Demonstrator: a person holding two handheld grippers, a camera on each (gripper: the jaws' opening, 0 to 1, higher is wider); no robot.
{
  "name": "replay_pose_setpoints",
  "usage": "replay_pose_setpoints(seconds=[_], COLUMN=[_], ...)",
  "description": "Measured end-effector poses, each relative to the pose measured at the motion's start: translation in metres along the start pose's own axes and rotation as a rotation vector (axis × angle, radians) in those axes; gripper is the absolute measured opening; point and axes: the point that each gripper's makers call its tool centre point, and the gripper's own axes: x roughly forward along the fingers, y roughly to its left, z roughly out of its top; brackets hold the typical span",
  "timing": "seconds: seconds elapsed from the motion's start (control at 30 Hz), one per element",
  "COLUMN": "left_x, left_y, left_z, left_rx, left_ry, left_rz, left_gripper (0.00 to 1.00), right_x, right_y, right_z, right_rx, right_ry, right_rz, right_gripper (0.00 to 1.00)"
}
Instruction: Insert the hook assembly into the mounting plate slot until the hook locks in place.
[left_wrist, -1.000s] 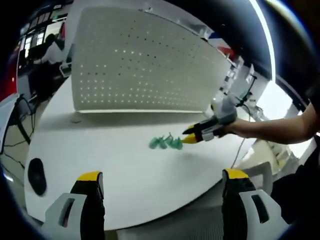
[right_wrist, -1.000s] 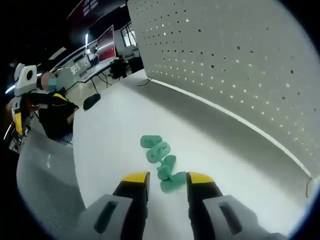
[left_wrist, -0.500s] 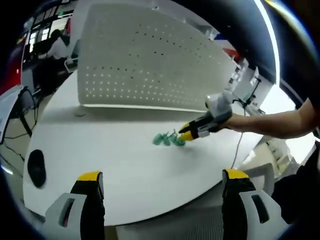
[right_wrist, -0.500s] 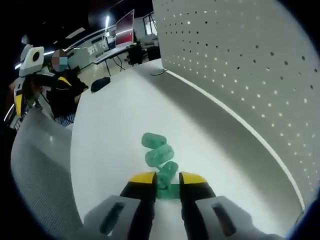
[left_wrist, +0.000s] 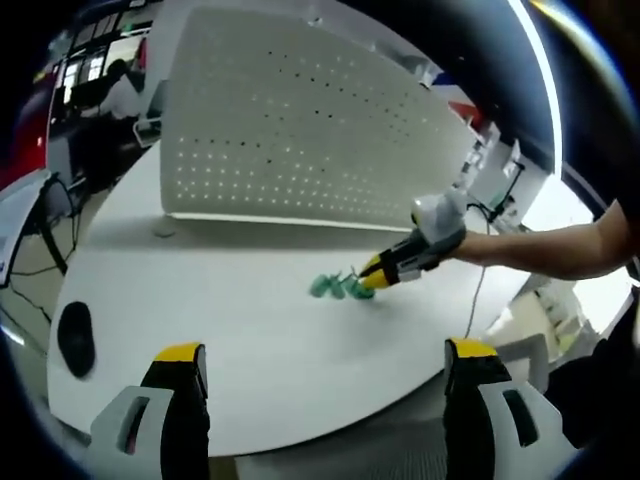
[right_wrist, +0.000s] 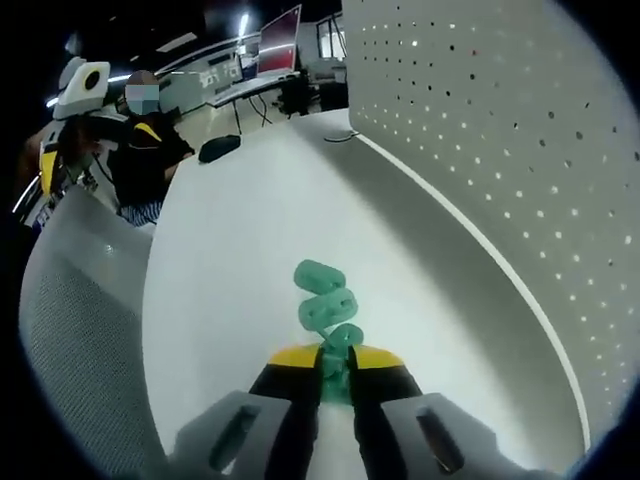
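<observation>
Several green plastic hooks (left_wrist: 336, 288) lie in a short row on the white table (left_wrist: 200, 300), in front of the upright white perforated mounting plate (left_wrist: 300, 130). In the right gripper view the row of hooks (right_wrist: 325, 295) runs away from my jaws. My right gripper (right_wrist: 335, 360) is shut on the nearest green hook (right_wrist: 336, 368), low over the table. It enters the left gripper view from the right as my right gripper (left_wrist: 372, 277), held by a bare arm. My left gripper (left_wrist: 325, 350) hangs wide open at the table's near edge, with nothing between its jaws.
A black mouse (left_wrist: 75, 340) lies at the table's left end, also visible as the mouse (right_wrist: 218, 148) in the right gripper view. A grey mesh chair (right_wrist: 70, 330) stands by the table edge, with a seated person (right_wrist: 150, 150) beyond. Desks and monitors fill the background.
My right gripper has moved forward onto the nearest green hook and its jaws have gone from open to shut on it. The left gripper has stayed open in place.
</observation>
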Motion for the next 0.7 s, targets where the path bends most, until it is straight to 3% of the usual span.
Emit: replay_pose_setpoints(seconds=[0.7], left_x=[-0.004], left_y=[-0.003], left_z=[0.002], left_rx=[0.014], left_ry=[-0.012], left_rz=[-0.009], left_gripper=[0.98], right_x=[-0.01], right_y=[0.009], right_z=[-0.009], right_rx=[0.132], right_ry=[0.028], right_rz=[-0.021], right_gripper=[0.06])
